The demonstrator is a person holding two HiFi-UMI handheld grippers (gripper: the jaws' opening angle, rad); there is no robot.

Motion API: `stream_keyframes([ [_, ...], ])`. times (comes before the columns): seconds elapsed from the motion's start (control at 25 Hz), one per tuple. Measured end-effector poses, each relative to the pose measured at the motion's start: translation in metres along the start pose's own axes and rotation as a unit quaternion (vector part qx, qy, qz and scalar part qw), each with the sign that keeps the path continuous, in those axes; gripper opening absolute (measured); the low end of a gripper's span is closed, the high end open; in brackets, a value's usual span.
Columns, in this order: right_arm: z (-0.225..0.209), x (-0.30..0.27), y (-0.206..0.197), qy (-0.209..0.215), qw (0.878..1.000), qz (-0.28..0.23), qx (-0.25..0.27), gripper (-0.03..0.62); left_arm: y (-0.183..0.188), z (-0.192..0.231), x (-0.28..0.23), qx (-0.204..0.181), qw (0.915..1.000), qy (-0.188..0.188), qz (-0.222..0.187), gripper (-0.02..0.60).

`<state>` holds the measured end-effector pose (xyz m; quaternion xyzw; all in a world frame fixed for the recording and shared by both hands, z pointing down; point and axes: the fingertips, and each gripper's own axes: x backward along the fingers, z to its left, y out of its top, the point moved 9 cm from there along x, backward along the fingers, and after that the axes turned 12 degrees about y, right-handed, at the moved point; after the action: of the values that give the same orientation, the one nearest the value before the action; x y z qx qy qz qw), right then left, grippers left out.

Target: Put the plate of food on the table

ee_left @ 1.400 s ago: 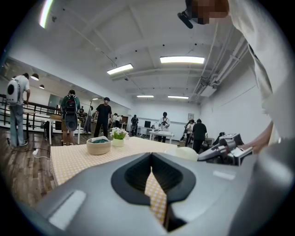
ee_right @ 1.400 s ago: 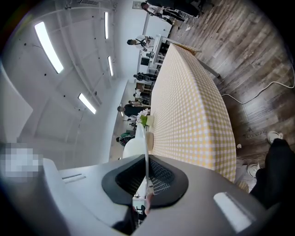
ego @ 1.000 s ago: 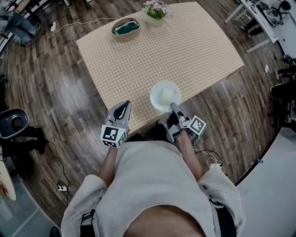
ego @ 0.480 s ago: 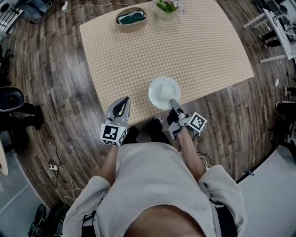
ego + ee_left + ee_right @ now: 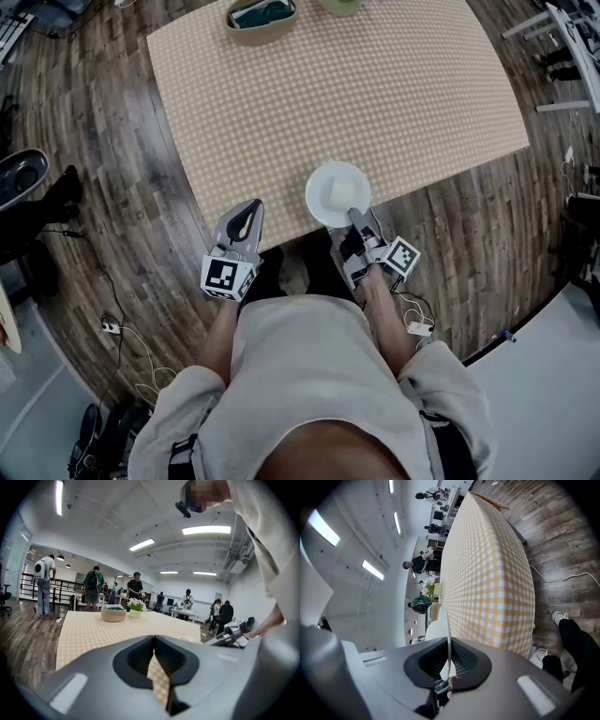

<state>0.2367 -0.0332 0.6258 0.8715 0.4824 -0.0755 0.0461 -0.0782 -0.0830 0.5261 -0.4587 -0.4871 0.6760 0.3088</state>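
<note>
A white plate [image 5: 337, 194] with a pale mound of food hangs over the near edge of the table [image 5: 281, 103], which has a yellow checked cloth. My right gripper [image 5: 354, 217] is shut on the plate's near rim. In the right gripper view the plate [image 5: 446, 634] stands edge-on between the jaws, close beside the cloth [image 5: 487, 573]; I cannot tell whether they touch. My left gripper [image 5: 249, 208] is to the plate's left at the table edge, shut and holding nothing. In the left gripper view its tips [image 5: 153, 644] meet above the cloth.
A basket [image 5: 261, 17] with something green and a flower pot [image 5: 342, 5] stand at the table's far side. Beyond the table in the left gripper view, several people [image 5: 135, 585] stand around. Cables [image 5: 417, 326] and a dark chair base [image 5: 23, 178] are on the wooden floor.
Both grippers have sunk a little, the plate still in the right one over the table's near edge. The head camera has shifted, so the table's far side now runs off the top.
</note>
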Motion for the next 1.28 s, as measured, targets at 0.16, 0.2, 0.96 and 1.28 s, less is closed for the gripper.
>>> stream_keyframes([
  [0.16,-0.013,-0.005,-0.003,-0.009,1.0,0.002,-0.001,0.014,-0.01,0.006,-0.003,0.001,0.9999,-0.001,0.012,0.011],
  [0.2,-0.015,-0.005,-0.003,-0.012,1.0,0.003,-0.001,0.012,-0.012,0.006,-0.003,0.002,0.9999,0.0,0.014,0.011],
  [0.96,-0.014,-0.113,0.043,0.005,1.0,0.01,0.017,0.009,-0.02,0.027,0.011,0.016,0.9992,0.028,0.023,0.011],
  [1.28,-0.007,-0.17,0.062,0.019,0.999,0.015,0.023,0.009,-0.022,0.034,0.018,0.029,0.9984,0.044,0.02,0.011],
])
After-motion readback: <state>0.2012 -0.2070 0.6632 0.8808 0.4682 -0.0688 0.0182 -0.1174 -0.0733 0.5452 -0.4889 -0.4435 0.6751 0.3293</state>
